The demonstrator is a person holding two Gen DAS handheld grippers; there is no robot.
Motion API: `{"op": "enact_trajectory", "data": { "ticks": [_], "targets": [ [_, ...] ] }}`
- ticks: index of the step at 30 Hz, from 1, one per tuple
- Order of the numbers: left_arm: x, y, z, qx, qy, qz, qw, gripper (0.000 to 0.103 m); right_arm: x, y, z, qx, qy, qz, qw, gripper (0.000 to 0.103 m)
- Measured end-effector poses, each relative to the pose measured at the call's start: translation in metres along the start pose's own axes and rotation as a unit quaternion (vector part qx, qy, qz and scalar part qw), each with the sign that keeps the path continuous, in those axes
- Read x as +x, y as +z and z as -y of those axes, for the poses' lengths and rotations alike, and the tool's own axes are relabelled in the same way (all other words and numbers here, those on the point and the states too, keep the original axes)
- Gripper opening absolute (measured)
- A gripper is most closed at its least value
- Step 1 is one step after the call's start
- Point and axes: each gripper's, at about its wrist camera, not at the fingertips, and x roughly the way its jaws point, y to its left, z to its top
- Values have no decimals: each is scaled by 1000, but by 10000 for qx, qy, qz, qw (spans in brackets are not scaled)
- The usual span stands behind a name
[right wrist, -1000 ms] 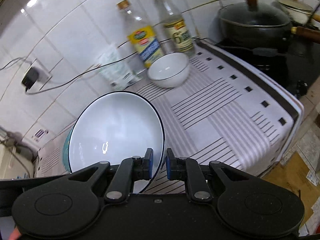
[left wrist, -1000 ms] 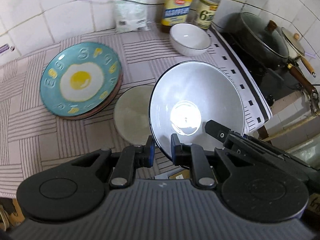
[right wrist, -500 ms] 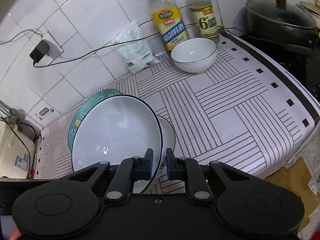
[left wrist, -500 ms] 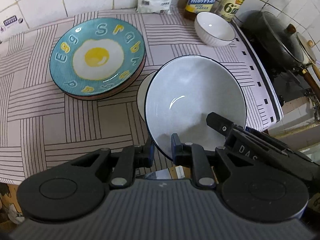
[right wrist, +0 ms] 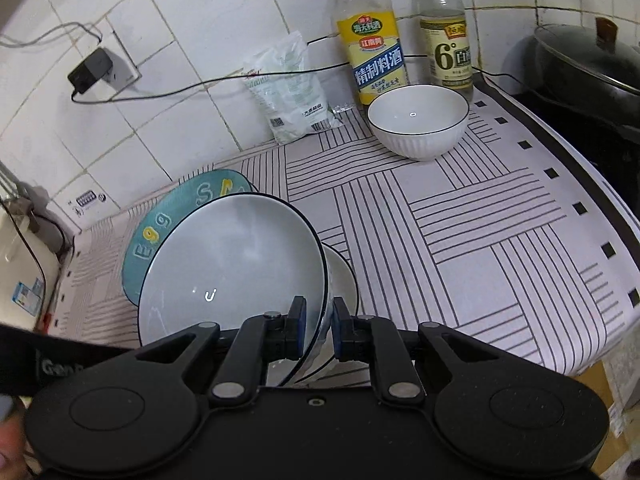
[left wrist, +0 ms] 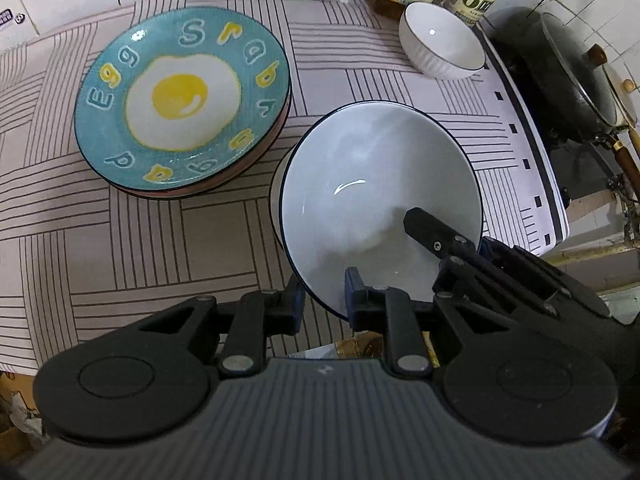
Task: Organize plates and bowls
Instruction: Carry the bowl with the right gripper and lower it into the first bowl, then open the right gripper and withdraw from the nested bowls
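Both grippers hold one large white bowl with a dark rim (left wrist: 372,184) by its near rim. My left gripper (left wrist: 323,304) is shut on the rim. My right gripper (right wrist: 318,328) is shut on the rim at another spot; its finger also shows in the left wrist view (left wrist: 436,236). The large bowl (right wrist: 232,264) sits tilted in or just above a second white bowl (right wrist: 342,280) on the striped cloth; I cannot tell if they touch. A teal egg plate (left wrist: 180,96) tops a stack of plates to the left. A small white bowl (right wrist: 418,120) stands at the back.
Two bottles (right wrist: 370,40) and a white packet (right wrist: 288,88) stand against the tiled wall. A black wok with a lid (left wrist: 568,72) sits on the stove at the right. The table's edge (right wrist: 600,344) drops off at the right and front. A cable runs along the wall.
Both grippers have carried the large bowl down and forward over the second white bowl, which is now mostly covered. The bowl's tilt has lessened.
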Motion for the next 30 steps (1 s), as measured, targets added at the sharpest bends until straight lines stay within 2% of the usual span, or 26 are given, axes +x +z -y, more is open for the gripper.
{"op": "enact_trajectory", "data": {
  "ticks": [4, 8, 11, 16, 30],
  "targets": [
    [6, 4, -3, -7, -8, -104, 9999, 18, 7, -1, -1, -214, -50, 19, 9998, 17],
    [12, 9, -4, 73, -46, -269, 9996, 20, 13, -5, -9, -600, -292, 81, 9977, 17],
    [14, 13, -8, 96, -100, -351, 9993, 20, 17, -6, -11, -639, -352, 111, 9973, 17],
    [19, 16, -18, -94, -262, -523, 9982, 21, 25, -5, -16, -839, -437, 31, 9955, 17],
    [18, 16, -20, 6, -381, -377, 9986, 23, 32, -5, -16, -1025, -441, 121, 9937, 18]
  ]
}}
